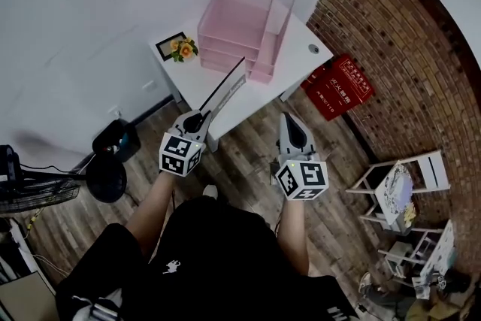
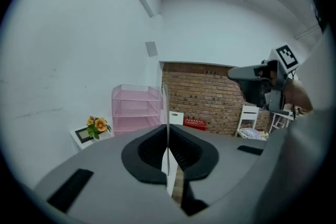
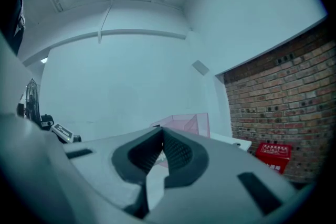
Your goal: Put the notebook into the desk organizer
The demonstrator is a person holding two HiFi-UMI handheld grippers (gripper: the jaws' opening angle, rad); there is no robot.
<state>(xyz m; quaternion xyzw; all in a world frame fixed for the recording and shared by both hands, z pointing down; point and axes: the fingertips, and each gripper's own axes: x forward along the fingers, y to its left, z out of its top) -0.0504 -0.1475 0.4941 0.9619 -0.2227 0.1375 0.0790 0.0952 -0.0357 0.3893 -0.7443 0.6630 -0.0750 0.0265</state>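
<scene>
Head view, scanning from the left: a small picture frame with orange flowers (image 1: 178, 48) sits at the left end of the white tabletop (image 1: 299, 43). Next over is your left gripper (image 1: 201, 116), fingers clamped tight on the notebook (image 1: 225, 92). You've got it by its near end, so it sticks out edge-on like a blade. Its long axis runs from the fingers away and to the right, pretty much straight at the pink desk organizer (image 1: 240, 19). The far tip is over the near part of the tabletop, short of the organizer and not touching it as far as I can tell.

Left gripper view backs that up. The notebook (image 2: 167, 113) is just a thin upright line pinched between the fingers, and the desk organizer (image 2: 135, 107) stands beyond it, a bit left of that line. The tiers look like flat shelves and the notebook is up on its edge, so my guess is you'll want to roll it flat and nudge left before sliding it in.

Further right, your right gripper (image 1: 289, 119) has its fingers closed together on nothing; the right gripper view shows the tips meeting with the desk organizer (image 3: 184, 122) past them. The left hand has the notebook and the better line, so it's the one to finish this. A red crate (image 1: 338, 86) sits on the floor at far right.
</scene>
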